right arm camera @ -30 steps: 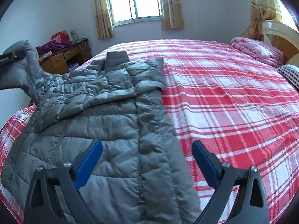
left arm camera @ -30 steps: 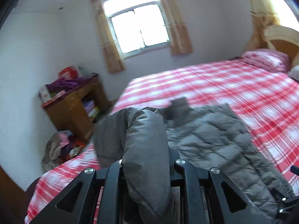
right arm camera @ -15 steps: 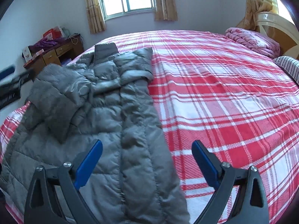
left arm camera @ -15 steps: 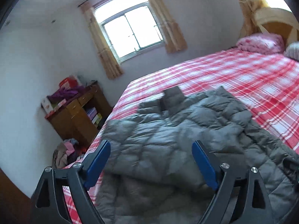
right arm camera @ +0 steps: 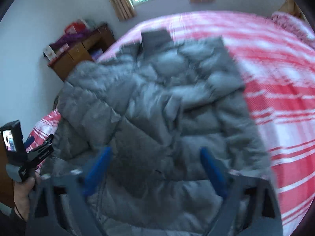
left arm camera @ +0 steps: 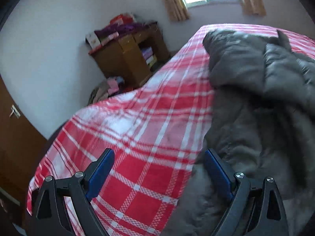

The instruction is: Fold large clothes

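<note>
Left claw [left arm camera: 157,173] apart, empty, by jacket [left arm camera: 246,108] hem; right claw [right arm camera: 155,169] closing over jacket, w/o grip yet. Next: lift hem, fold up.

I see a grey quilted jacket [right arm camera: 157,102] lying on a bedsheet [left arm camera: 141,129] checked in red and white. My gripper pads [left arm camera: 100,175] are bright blue on black frames, and the desk [left arm camera: 126,59] by the pale wall is brown wood with purple cloth [left arm camera: 122,27] heaped on top. Tan curtains [right arm camera: 120,0] frame the window.

no readable text anywhere (blur throughout).
</note>
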Demonstrator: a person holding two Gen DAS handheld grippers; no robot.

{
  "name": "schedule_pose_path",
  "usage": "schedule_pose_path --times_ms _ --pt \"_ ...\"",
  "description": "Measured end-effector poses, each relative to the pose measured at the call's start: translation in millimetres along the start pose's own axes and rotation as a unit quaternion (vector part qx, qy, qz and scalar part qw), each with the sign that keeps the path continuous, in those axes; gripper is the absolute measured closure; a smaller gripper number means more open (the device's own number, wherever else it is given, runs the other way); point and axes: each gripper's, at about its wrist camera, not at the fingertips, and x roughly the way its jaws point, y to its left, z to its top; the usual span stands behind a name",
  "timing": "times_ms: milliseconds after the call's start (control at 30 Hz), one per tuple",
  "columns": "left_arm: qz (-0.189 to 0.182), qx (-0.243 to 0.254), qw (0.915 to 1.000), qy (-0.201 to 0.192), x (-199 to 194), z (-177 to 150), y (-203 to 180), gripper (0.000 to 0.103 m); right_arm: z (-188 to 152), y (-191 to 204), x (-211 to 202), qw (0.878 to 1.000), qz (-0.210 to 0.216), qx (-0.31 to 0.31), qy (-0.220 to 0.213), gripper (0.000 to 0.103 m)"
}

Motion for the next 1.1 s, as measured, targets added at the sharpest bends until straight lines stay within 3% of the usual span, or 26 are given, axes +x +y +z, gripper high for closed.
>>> schedule_pose_path --times_ms 33,133,233,333,400,433,467,500,567,600,633,733,833,900,1000,1100 --pt "-0.002 -0.005 1.0 0.001 2 -2 1 0.011 -1 1 9 1.0 0.006 -0.001 0.014 0.061" --pt "-0.003 -0.007 1.0 -0.001 6 -6 0 0.011 -3 2 7 1.0 -0.003 -0.002 0.0 0.077" --pt "0.0 -0.004 1.0 -0.005 7 -5 -1 0.011 -1 -4 -6 0.999 -0.04 -0.009 -0.029 0.079" --pt "-0.008 -0.002 1.0 0.0 6 -4 0 0.011 5 -10 -4 0.998 -0.06 -0.021 -0.027 0.078" --pt "-0.034 -0.005 0.9992 0.022 2 -1 2 0.011 8 -12 -1 0.995 -0.093 -0.032 -0.029 0.072" --pt "-0.054 -0.009 0.9979 0.033 -2 3 6 0.011 10 -14 -1 0.996 -0.081 -0.032 -0.023 0.065" --pt "-0.073 -0.014 0.9965 0.038 -9 8 11 0.011 11 -14 -1 0.996 -0.076 -0.038 -0.015 0.05" --pt "-0.087 -0.015 0.9954 0.038 -18 14 15 0.011 12 -14 -3 0.995 -0.082 -0.047 -0.012 0.019" --pt "-0.113 -0.011 0.9935 0.015 -45 36 22 0.011 13 -14 -20 0.993 -0.096 -0.055 -0.047 0.014" --pt "-0.123 -0.01 0.9923 0.006 -55 46 22 0.011 16 -15 -29 0.991 -0.109 -0.053 -0.063 0.018" --pt "-0.136 -0.009 0.9907 -0.005 -66 60 21 0.011 19 -18 -40 0.988 -0.128 -0.042 -0.078 0.031" --pt "-0.166 -0.009 0.9852 -0.04 -85 104 0 0.011 33 -19 -61 0.988 -0.109 0.001 -0.109 0.05" --pt "-0.182 -0.024 0.9805 -0.071 -78 143 -34 0.01 51 0 -55 0.989 -0.076 0.012 -0.125 0.052" --pt "-0.169 -0.037 0.9823 -0.072 -57 158 -58 0.01 58 16 -42 0.988 -0.074 0.006 -0.133 0.052" --pt "-0.149 -0.043 0.9874 -0.032 -8 163 -90 0.01 67 28 -6 0.99 -0.074 0.008 -0.12 0.052" --pt "-0.099 -0.024 0.9948 0.001 37 152 -109 0.01 69 27 25 0.992 -0.072 0.013 -0.099 0.052"
